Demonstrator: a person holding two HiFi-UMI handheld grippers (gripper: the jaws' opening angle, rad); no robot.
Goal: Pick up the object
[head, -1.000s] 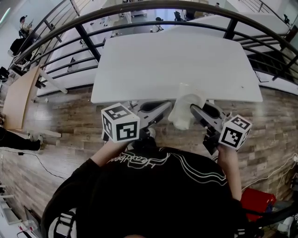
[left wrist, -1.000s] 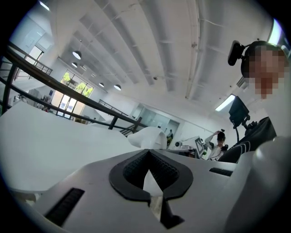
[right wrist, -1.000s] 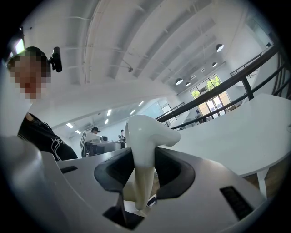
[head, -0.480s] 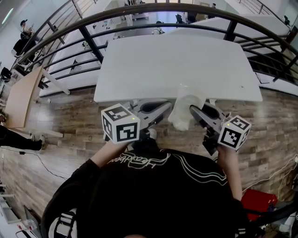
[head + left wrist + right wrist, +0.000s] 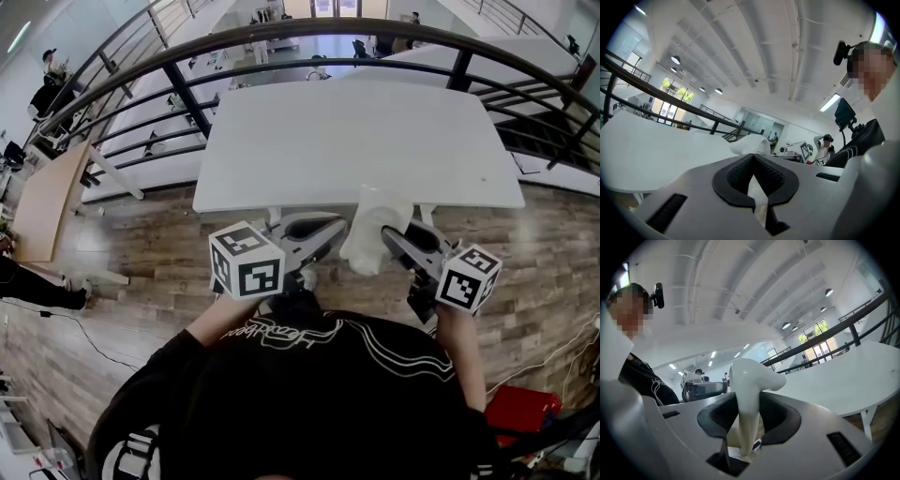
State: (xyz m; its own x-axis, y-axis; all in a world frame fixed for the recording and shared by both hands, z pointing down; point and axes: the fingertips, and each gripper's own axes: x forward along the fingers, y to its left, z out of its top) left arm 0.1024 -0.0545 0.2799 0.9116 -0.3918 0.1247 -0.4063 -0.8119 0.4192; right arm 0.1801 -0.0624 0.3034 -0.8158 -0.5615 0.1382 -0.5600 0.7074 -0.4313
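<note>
Because the right gripper pinches a narrow part of the white object, it could slip; the left gripper is closed.

— Claws?
— Two: left claw, right claw.
— Marker cubes?
— Two, one on each claw.
— Anything else?
— One white object, one tabletop close by, one railing, one person in a black top.

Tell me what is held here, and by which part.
The right gripper clamps the white object by its narrow stem; the broad end juts past the fingers.
</note>
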